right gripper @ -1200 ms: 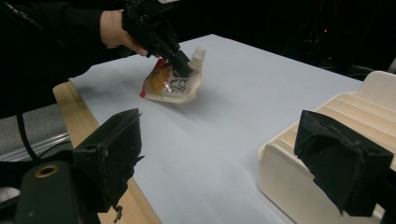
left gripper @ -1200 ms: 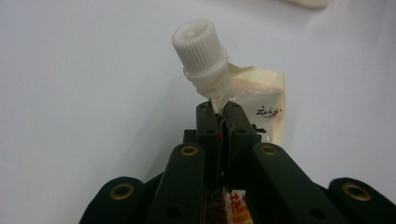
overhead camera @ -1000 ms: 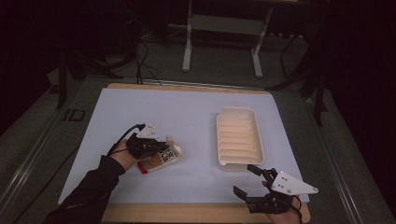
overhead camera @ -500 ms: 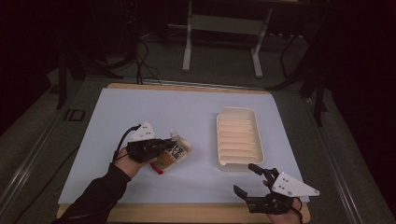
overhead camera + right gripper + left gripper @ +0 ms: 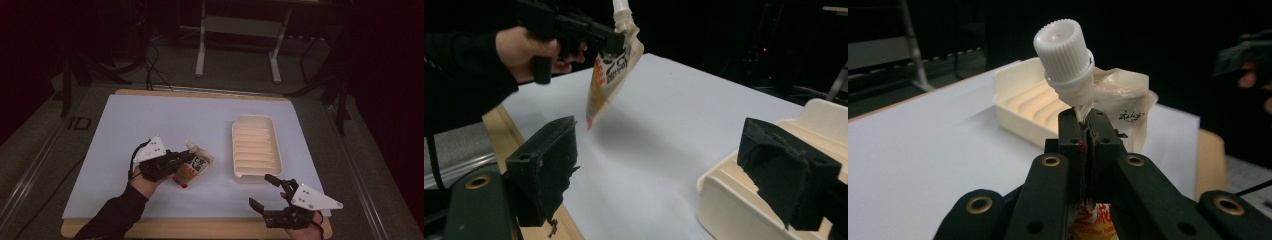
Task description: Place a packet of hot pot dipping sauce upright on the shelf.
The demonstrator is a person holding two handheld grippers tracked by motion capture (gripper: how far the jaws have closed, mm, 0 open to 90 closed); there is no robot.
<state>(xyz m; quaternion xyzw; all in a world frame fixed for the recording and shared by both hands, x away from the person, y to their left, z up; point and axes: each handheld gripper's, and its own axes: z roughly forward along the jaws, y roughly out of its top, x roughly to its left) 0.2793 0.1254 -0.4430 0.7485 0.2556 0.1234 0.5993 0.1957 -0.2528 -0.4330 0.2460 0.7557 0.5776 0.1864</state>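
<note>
Glossy soft pouch (image 5: 1120,100), ribbed white cap (image 5: 1063,47), pinched by left gripper (image 5: 1087,120), right gripper (image 5: 659,175) agape, empty

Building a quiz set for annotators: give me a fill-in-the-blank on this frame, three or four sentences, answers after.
1. The left claw is shut on the soft spouted pouch with a ribbed white ____.
2. The pouch hangs clear of the pale blue ____, lifted by the left claw.
3. The right claw has its jaws ____ and holds nothing.
4. The cream ribbed plastic tray lies nearer the ____ claw.

Missing words: cap; mat; open; right
</note>
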